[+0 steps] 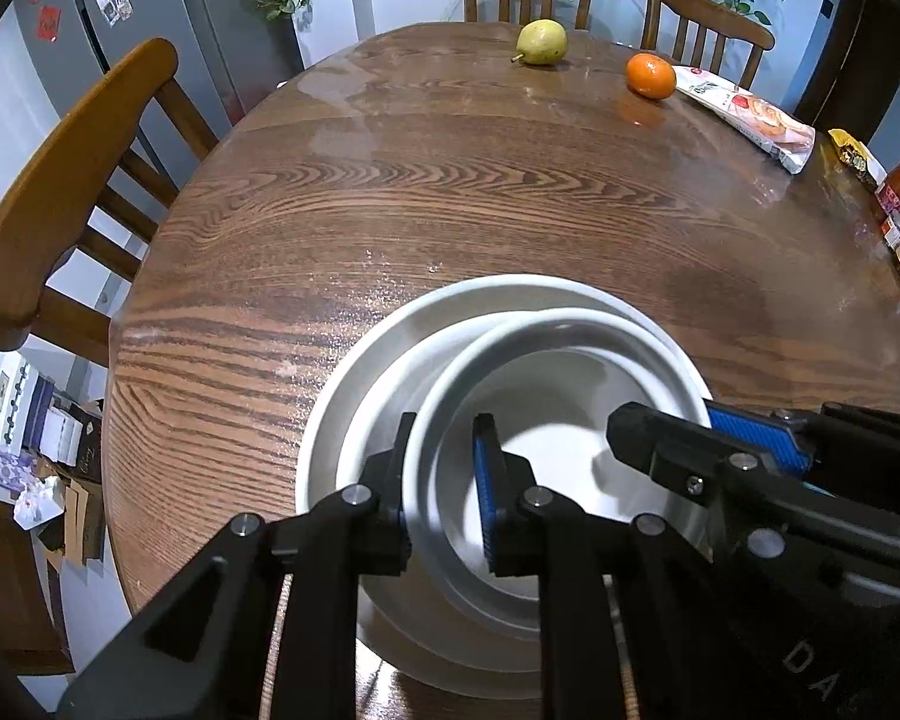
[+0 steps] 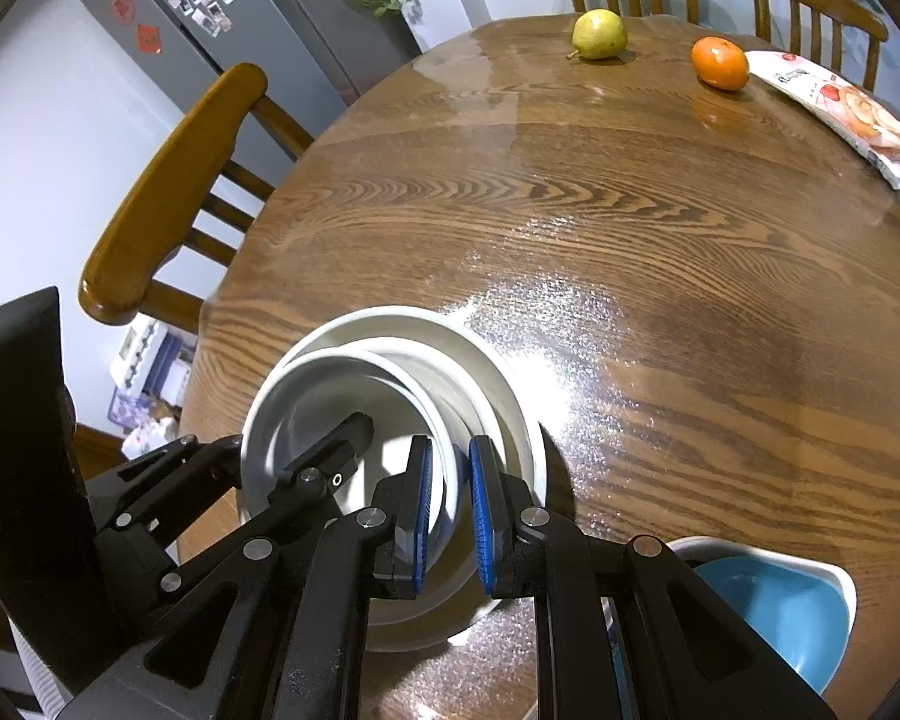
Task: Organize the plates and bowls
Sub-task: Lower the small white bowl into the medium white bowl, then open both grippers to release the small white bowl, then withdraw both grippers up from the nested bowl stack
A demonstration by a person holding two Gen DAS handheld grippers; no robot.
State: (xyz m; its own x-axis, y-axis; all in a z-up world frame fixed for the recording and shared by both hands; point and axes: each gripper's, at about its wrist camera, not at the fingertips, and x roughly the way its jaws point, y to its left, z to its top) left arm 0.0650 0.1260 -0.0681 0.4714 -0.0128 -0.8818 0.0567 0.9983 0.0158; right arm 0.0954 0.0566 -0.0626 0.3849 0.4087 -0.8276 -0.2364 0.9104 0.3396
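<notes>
1. Small bowl [image 1: 570, 414] sits nested in the large bowl [image 1: 390, 354] on the table [image 1: 450, 210].
2. Left gripper [image 1: 444, 480]: fingers narrowly parted, straddling the small bowl's left rim.
3. Right gripper [image 2: 450, 510]: fingers nearly closed across that bowl's right rim.
4. Blue bowl [image 2: 774, 612] lies beside the stack.

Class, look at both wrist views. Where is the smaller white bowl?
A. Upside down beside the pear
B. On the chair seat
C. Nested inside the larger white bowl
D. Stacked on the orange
C: the smaller bowl sits inside the larger bowl, with both tongs straddling its rim.
</notes>
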